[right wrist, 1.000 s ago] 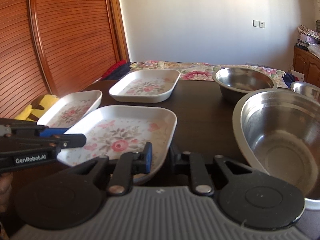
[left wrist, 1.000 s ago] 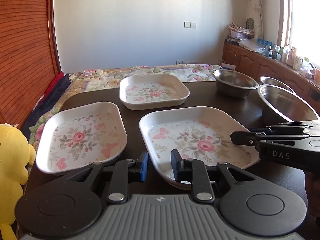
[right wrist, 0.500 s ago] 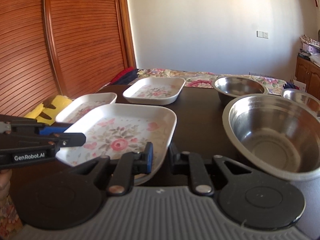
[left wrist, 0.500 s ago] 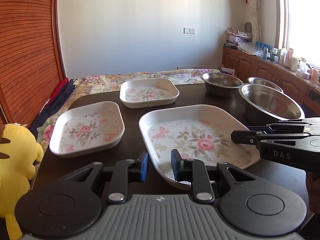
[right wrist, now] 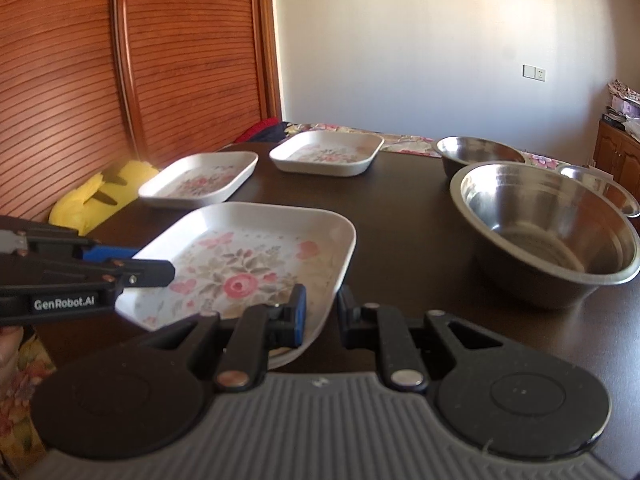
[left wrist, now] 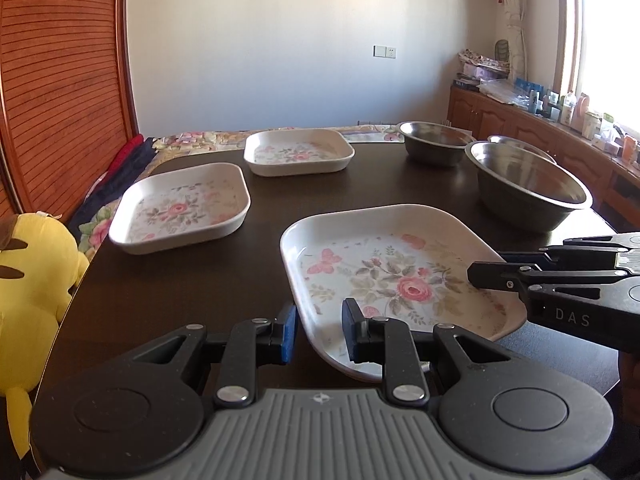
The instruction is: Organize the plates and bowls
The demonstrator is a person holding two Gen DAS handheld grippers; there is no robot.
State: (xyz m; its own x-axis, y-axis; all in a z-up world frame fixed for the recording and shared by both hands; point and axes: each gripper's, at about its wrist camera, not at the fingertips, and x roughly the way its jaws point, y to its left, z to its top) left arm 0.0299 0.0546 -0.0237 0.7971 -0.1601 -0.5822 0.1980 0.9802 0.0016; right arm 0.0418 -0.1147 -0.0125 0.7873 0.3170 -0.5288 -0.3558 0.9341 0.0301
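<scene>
A large white floral plate (left wrist: 400,280) (right wrist: 248,272) is gripped at its near rim by both grippers. My left gripper (left wrist: 319,334) is shut on the near-left corner, and in the right wrist view its fingers (right wrist: 160,270) reach in from the left. My right gripper (right wrist: 321,314) is shut on the near-right corner, and its fingers (left wrist: 480,274) show at the right of the left wrist view. A medium floral plate (left wrist: 180,208) and a small one (left wrist: 298,152) lie further back. Three steel bowls stand on the right: a big one (left wrist: 528,184), one behind it (left wrist: 432,138) and a partly hidden third (left wrist: 516,142).
The dark table (left wrist: 192,292) carries everything. A yellow plush toy (left wrist: 24,280) sits off its left edge by a wooden slatted door (right wrist: 80,80). A floral cloth (left wrist: 192,138) lies beyond the far end. A cluttered wooden sideboard (left wrist: 560,128) runs along the right wall.
Both grippers have drawn back toward the near edge with the large plate held between them. The other plates and the bowls now look further away.
</scene>
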